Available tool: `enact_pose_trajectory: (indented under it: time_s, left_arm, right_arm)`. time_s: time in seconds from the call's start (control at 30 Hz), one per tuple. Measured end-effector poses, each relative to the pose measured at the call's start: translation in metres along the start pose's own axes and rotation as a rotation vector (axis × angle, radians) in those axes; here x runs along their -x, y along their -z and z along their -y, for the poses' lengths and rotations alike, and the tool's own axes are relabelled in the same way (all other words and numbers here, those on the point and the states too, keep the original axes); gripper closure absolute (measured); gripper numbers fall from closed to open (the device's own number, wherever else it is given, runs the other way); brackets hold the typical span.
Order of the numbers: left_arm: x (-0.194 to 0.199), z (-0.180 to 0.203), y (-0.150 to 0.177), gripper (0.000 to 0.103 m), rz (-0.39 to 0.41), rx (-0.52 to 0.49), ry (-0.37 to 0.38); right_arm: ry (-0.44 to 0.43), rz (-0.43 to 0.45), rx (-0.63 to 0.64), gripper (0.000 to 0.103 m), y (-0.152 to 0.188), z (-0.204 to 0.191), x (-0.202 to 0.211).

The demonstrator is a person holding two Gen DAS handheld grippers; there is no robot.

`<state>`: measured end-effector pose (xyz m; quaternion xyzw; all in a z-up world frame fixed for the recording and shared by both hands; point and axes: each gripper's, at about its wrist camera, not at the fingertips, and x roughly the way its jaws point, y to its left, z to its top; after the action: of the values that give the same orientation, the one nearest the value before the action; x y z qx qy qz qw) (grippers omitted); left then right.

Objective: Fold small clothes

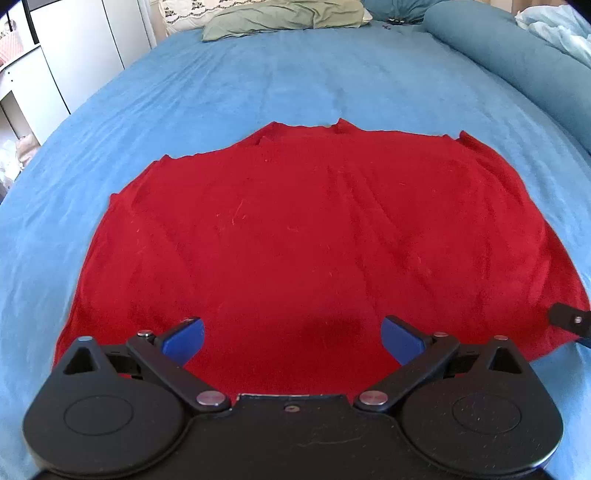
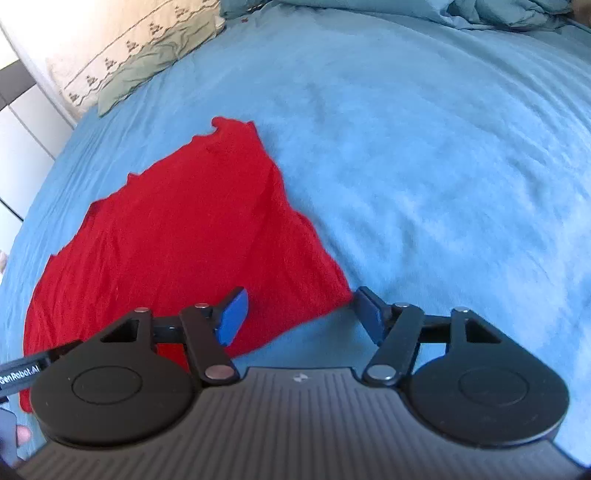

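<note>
A red garment (image 1: 295, 236) lies spread flat on the blue bed sheet (image 1: 258, 85). My left gripper (image 1: 292, 341) is open and empty, just above the garment's near hem at its middle. My right gripper (image 2: 302, 317) is open and empty, straddling the garment's near right corner (image 2: 332, 295); the garment (image 2: 177, 240) runs away to the left in the right wrist view. A tip of the right gripper (image 1: 570, 320) shows at the right edge of the left wrist view, at that same corner.
A green pillow (image 1: 284, 16) and a patterned pillow (image 2: 122, 55) lie at the bed's head. A rolled teal duvet (image 1: 517, 62) runs along the right side. White cupboards (image 1: 55, 55) stand left of the bed. Bare sheet (image 2: 443, 166) lies right of the garment.
</note>
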<state>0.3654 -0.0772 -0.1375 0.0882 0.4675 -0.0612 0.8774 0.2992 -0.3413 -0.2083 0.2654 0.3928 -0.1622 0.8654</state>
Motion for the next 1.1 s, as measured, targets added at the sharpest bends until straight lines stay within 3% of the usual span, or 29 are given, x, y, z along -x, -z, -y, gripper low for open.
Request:
enact_pose_trajectory:
  time_s: [0.17,0.33,0.6,0.67,0.77,0.87,1.0,1.1]
  left_arm:
    - [-0.018,-0.006,-0.008,0.000,0.011,0.003,-0.031]
    - [-0.037,-0.019,-0.011,0.000,-0.012,0.041,-0.041]
    - [-0.046,-0.031,-0.024,0.000,-0.094,0.047,0.035]
    - [-0.040,-0.044,-0.028,0.000,-0.087,0.052,0.058]
    - [-0.023,-0.073,-0.030,0.000,-0.055,0.034,0.032]
    - [-0.005,-0.116,-0.022,0.000,-0.020,0.028,-0.008]
    - [0.008,-0.175,0.011,0.000,-0.020,0.044,-0.057]
    - [0.006,-0.204,0.042,0.000,-0.054,0.048,-0.083]
  right_arm:
    - [0.001,0.009,0.010,0.035,-0.002,-0.001,-0.005]
    - [-0.001,0.008,0.015,0.068,-0.004,-0.002,-0.005]
    - [-0.061,0.018,-0.050,0.074,-0.032,-0.036,0.027]
    - [-0.118,0.042,-0.053,0.074,-0.047,-0.060,0.041]
    - [-0.250,0.070,0.005,0.075,-0.066,-0.114,0.057]
    - [-0.425,0.060,0.180,0.075,-0.067,-0.187,0.066]
    - [-0.662,-0.111,0.495,0.075,-0.024,-0.280,0.051]
    - [-0.658,-0.265,0.640,0.075,0.034,-0.326,0.008]
